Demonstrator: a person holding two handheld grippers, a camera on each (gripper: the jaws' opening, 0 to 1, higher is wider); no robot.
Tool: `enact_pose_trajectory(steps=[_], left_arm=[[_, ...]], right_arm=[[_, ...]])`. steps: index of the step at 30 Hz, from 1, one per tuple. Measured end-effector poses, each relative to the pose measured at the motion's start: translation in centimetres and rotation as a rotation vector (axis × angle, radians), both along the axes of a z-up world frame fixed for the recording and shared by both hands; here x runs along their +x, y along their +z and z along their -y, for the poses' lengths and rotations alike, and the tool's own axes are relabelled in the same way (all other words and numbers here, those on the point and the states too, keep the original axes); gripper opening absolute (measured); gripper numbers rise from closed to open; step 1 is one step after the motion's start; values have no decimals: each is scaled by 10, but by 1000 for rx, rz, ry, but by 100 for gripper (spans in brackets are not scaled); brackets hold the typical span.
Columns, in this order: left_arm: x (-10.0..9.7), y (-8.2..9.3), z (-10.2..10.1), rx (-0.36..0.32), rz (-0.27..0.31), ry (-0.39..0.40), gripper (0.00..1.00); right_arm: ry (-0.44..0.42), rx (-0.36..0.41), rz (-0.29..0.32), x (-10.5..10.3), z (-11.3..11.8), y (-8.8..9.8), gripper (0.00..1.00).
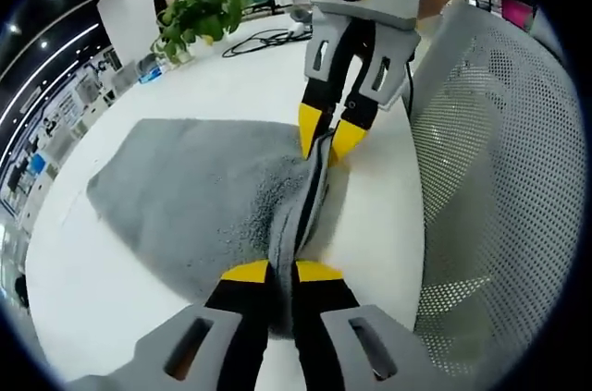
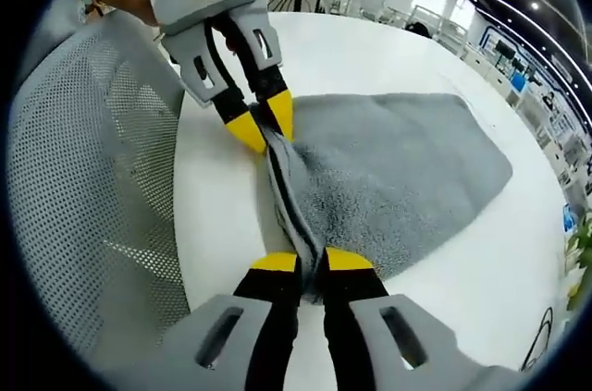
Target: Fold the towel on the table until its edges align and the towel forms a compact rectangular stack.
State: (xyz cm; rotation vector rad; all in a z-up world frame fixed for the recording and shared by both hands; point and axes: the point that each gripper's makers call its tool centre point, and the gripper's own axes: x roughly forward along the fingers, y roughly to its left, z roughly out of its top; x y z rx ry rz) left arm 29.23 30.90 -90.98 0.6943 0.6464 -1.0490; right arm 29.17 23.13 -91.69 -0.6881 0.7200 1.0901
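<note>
Towel edge clamped in left tongs; likewise right tongs

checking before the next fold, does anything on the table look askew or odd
Only the towel itself: its near edge is bunched into a raised ridge between the left gripper and right gripper, both shut on it, and its outline on the white table is skewed, not rectangular. Nothing looks spilled or damaged.
</note>
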Motion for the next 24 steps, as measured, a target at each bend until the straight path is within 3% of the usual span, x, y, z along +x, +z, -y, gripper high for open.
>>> enact_pose_trajectory(steps=[10, 15, 18, 22, 24], left_arm=[[0, -1, 0, 60, 10, -28, 7], [0, -1, -1, 13, -15, 29, 6], [-2, -1, 0, 94, 50, -60, 6], [-3, -1, 0, 75, 27, -34, 6], [-8, -1, -1, 104, 41, -65, 6]], right_arm=[[-25, -15, 2, -1, -4, 1, 6], [-70, -10, -6, 1, -4, 0, 6], [-86, -5, 2, 2, -4, 0, 6], [-104, -1, 4, -3, -4, 2, 6], [-95, 2, -10, -6, -5, 1, 6]])
